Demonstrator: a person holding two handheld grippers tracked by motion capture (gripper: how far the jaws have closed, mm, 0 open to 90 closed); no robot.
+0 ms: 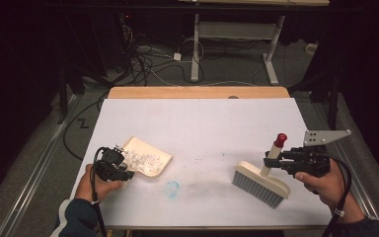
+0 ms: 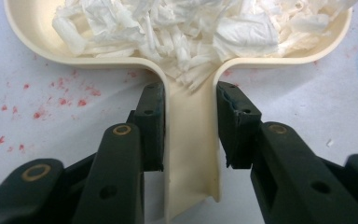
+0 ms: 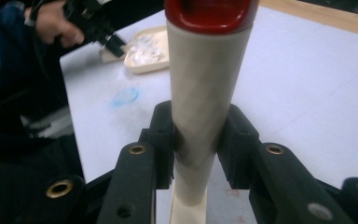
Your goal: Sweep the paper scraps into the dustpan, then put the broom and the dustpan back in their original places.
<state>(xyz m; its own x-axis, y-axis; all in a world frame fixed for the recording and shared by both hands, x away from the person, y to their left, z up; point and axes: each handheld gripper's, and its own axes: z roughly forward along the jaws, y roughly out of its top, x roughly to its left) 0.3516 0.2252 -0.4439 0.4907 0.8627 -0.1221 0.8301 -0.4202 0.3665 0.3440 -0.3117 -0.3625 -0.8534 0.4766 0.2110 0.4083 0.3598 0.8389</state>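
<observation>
A cream dustpan [image 1: 154, 154] [image 2: 32, 37] lies at the table's front left, holding a heap of crumpled white paper scraps [image 1: 143, 162] [image 2: 186, 28]. My left gripper [image 1: 121, 170] [image 2: 189, 126] is shut on the dustpan's handle [image 2: 189, 140], one pad on each side. At the front right a cream hand brush [image 1: 261, 183] with grey bristles rests on the table. Its handle [image 3: 200, 98], tipped with a red cap [image 1: 280, 139] [image 3: 208, 11], rises upright. My right gripper [image 1: 271, 160] [image 3: 196, 144] is shut on that handle.
The white table top [image 1: 202, 123] carries a blue smudge [image 1: 172, 188] [image 3: 126, 97] at front centre and red specks [image 2: 60, 98] near the dustpan. A wooden strip [image 1: 197, 92] edges the far side. Beyond it are cables and a desk frame [image 1: 237, 44] on the floor.
</observation>
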